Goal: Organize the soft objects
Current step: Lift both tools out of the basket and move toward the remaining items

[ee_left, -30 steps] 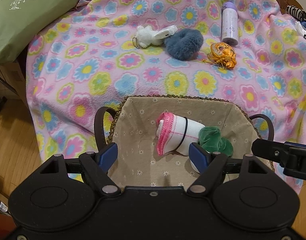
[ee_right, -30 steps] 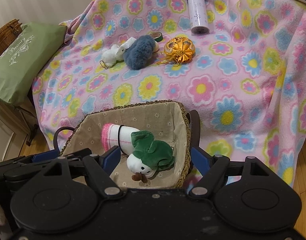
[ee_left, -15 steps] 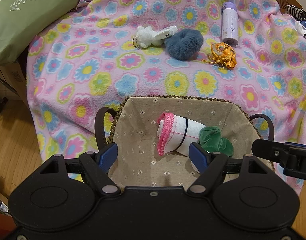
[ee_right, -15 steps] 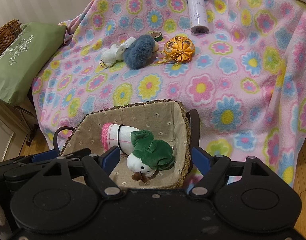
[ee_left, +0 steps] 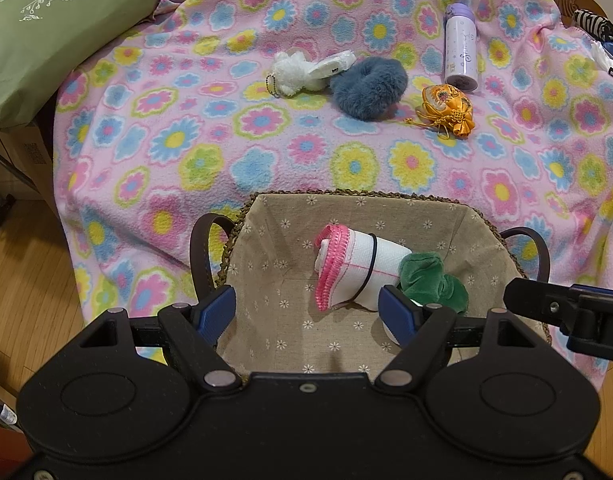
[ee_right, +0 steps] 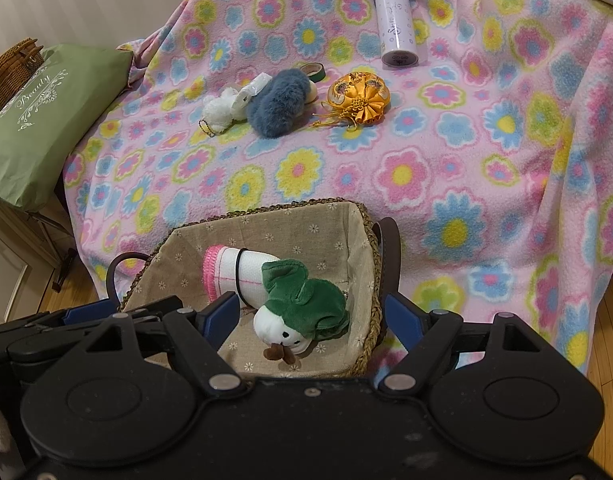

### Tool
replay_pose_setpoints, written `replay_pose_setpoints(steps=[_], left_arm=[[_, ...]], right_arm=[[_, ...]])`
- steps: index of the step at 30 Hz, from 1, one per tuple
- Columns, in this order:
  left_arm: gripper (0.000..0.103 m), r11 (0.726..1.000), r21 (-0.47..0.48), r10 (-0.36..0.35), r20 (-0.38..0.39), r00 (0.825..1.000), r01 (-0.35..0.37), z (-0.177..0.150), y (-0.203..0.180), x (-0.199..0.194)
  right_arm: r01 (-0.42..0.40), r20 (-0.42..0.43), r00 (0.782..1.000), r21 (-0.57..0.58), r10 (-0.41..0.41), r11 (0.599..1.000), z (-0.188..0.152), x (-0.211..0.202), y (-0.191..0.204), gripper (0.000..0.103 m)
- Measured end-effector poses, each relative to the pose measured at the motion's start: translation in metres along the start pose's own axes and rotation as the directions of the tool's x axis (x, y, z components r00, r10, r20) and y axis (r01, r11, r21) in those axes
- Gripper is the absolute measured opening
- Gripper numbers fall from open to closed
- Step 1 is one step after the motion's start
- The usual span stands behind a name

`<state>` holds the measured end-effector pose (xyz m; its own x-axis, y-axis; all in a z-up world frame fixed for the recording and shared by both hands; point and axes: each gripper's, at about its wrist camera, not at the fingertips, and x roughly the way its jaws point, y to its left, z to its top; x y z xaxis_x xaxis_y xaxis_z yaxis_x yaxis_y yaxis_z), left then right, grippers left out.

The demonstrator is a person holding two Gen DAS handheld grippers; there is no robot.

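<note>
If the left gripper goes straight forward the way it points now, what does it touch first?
Probably the rolled white cloth with pink edge in the basket. The open left gripper points down into it, with that roll lying between its fingers' line; depth is unclear, so the basket's lining might come first.

Left tool (ee_left: 308,314) and right tool (ee_right: 312,316): matte black bodies, blue finger pads, silver pivot screws, round recessed discs

left gripper (ee_left: 308,314): jaws apart, empty | right gripper (ee_right: 314,316): jaws apart, empty
</note>
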<state>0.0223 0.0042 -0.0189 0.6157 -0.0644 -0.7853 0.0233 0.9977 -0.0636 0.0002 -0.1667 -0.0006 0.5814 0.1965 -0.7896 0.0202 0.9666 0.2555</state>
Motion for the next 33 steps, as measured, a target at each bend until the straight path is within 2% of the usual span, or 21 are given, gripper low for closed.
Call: replay_pose_setpoints(steps=[10,15,18,22,33], left_arm=[[0.074,1.000,-0.005,0.010,0.020,1.000,-0.010,-0.002,0.006,-0.003],[0.074,0.999,-0.001,0.041,0.032,0.999,-0.041,0.003,0.004,-0.006],[0.074,0.998,0.010,0.054,0.039,0.998,-0.055,0.006,-0.001,-0.007],[0.074,0.997,0.044,0.057,0.045,0.997,-0.059,0.008,-0.010,-0.008],[0.079,0.995,0.094,0.031,0.064,0.997,-0.037,0.014,-0.028,-0.012]], right_arm=[[0.007,-0.008,1.000,-0.012,-0.007,1.000,-0.003,0.003,0.001,0.080],[0.041,0.035,0.999,-0.033,-0.039,0.999,0.008,-0.005,0.003,0.082],[0.045,0.030,0.999,-0.011,-0.045,0.999,0.018,-0.004,-0.003,0.082],[0.083,0.015,0.996,-0.001,-0.083,0.997,0.026,-0.002,-0.008,0.082],[0.098,-0.006,0.995,0.032,-0.098,0.995,0.034,-0.002,-0.011,0.082]])
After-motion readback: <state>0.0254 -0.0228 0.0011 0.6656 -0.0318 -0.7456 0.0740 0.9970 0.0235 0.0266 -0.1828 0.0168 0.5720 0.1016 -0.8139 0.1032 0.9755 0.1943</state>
